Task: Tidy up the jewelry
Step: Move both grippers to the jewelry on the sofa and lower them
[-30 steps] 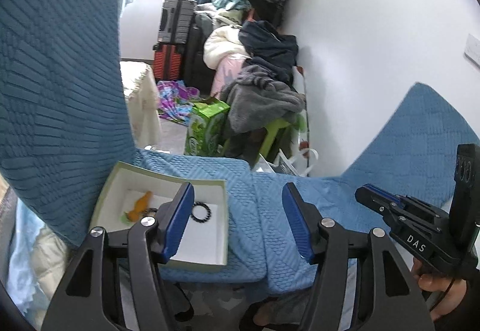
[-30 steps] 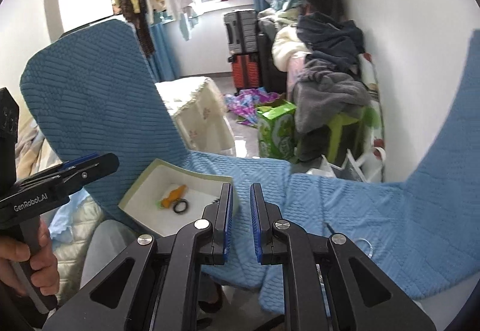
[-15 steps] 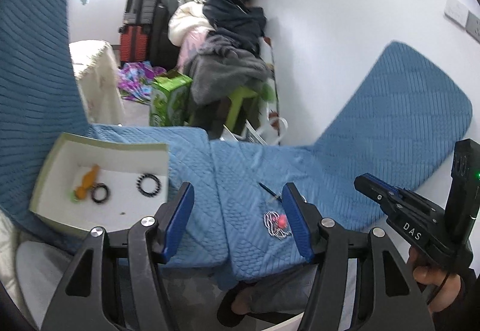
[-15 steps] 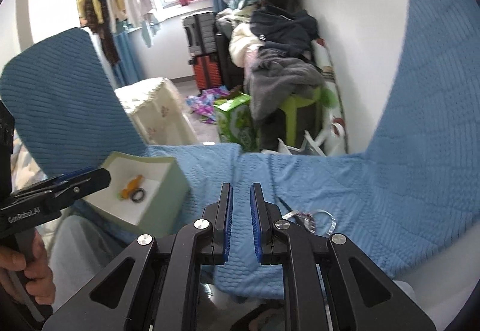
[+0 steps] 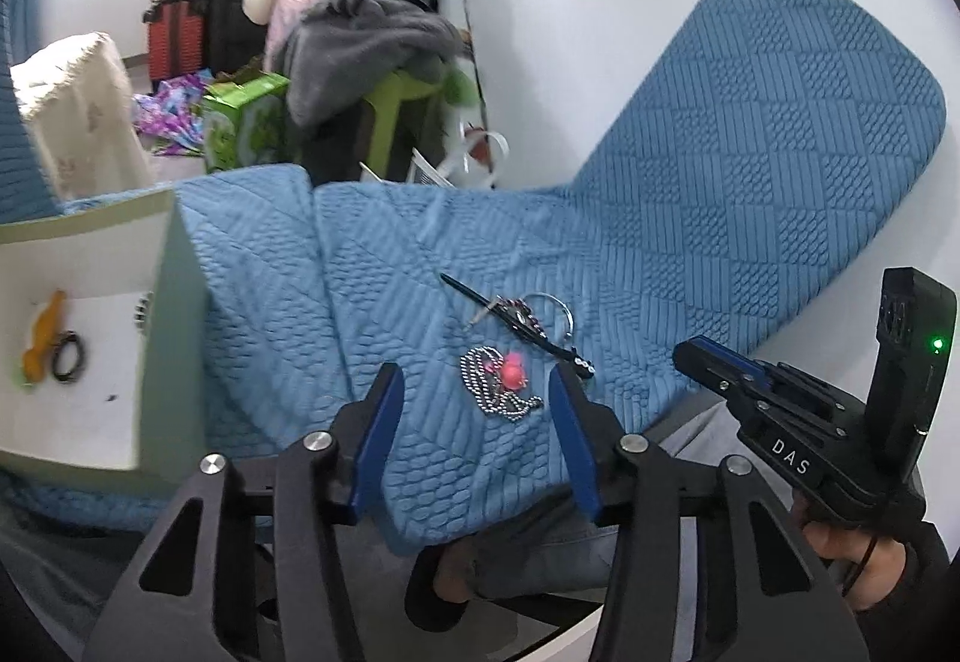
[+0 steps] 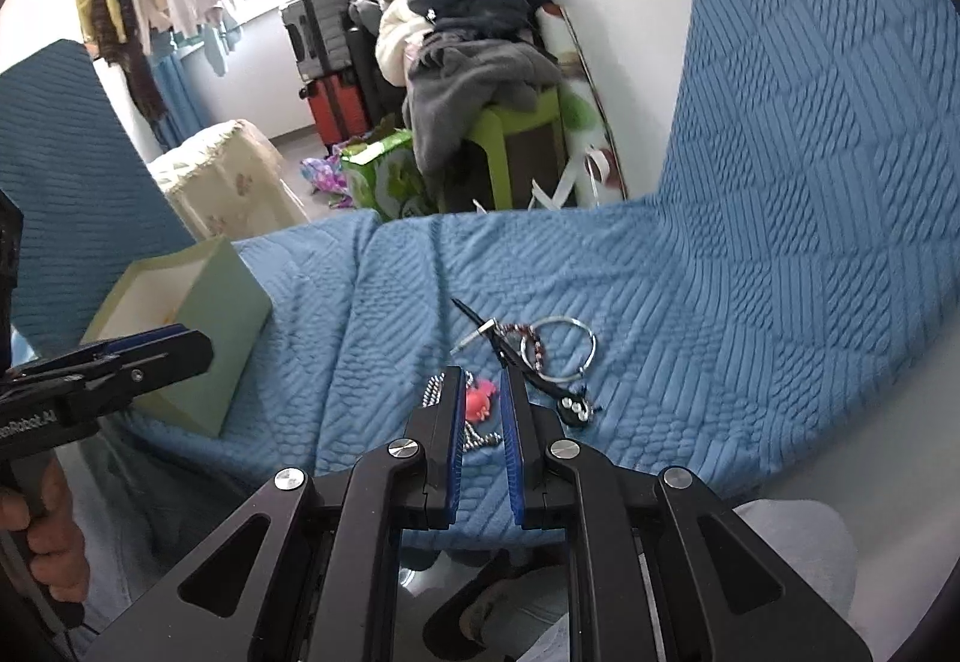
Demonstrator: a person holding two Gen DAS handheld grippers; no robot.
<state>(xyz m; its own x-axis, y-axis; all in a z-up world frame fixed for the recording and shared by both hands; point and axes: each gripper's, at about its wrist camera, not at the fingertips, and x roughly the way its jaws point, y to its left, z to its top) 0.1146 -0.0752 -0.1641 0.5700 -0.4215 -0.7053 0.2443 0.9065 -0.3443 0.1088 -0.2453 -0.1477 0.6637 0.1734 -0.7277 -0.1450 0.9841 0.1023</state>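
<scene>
A silver bead chain with a pink charm lies on the blue quilted cushion. Behind it lie a silver ring bangle, a dark beaded bracelet and a black hair stick. My left gripper is open, its fingers either side of the chain and just short of it. My right gripper is nearly shut with a narrow gap, above the pink charm, holding nothing. The pale green box at left holds an orange piece and a black ring.
The box also shows in the right wrist view. Behind the cushion are a green stool with piled clothes, suitcases, a green carton and a cream covered stand. A white wall runs along the right.
Both grippers have swung right and down from the box toward the jewelry pile on the cushion. The left stays open. The right stays nearly shut.
</scene>
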